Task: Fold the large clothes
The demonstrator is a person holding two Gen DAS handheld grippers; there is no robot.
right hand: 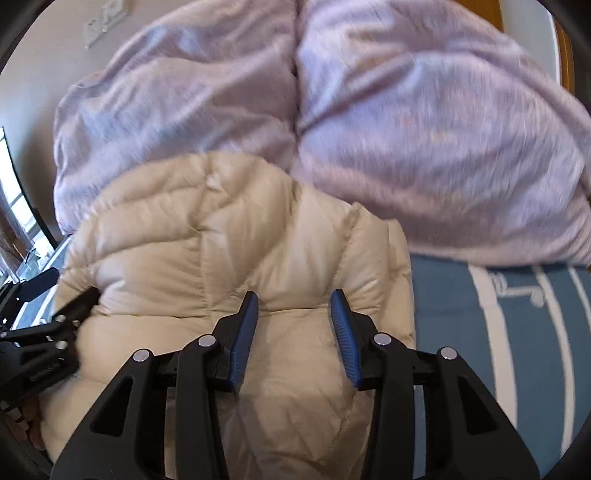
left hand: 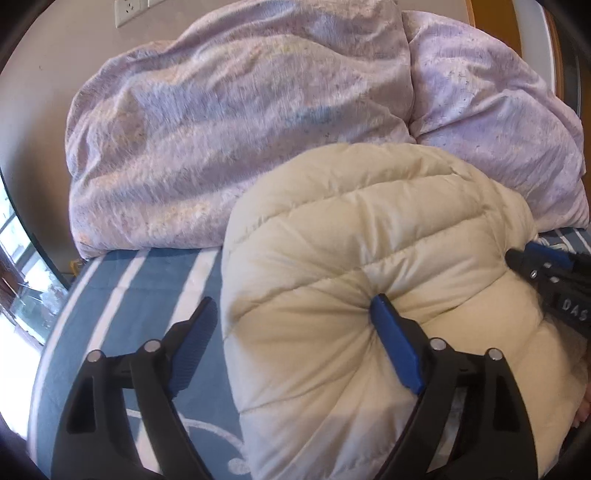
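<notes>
A cream quilted puffer jacket (left hand: 369,258) lies bundled on a blue bed sheet with white stripes (left hand: 122,280). My left gripper (left hand: 295,314) is open over the jacket's left edge; its right finger (left hand: 395,347) presses into the padding and its left finger (left hand: 192,339) is over the sheet. My right gripper (right hand: 293,310) is open, with both blue pads resting on the jacket (right hand: 229,240) near its right side. The right gripper also shows in the left wrist view (left hand: 517,258) at the jacket's right edge, and the left gripper shows in the right wrist view (right hand: 70,295) at the jacket's left edge.
A bulky lilac duvet (left hand: 229,129) is heaped behind the jacket against the wall and also fills the back of the right wrist view (right hand: 424,129). A wall socket (left hand: 127,11) is at the top left. A window is at the far left. Blue striped sheet (right hand: 517,350) lies to the right.
</notes>
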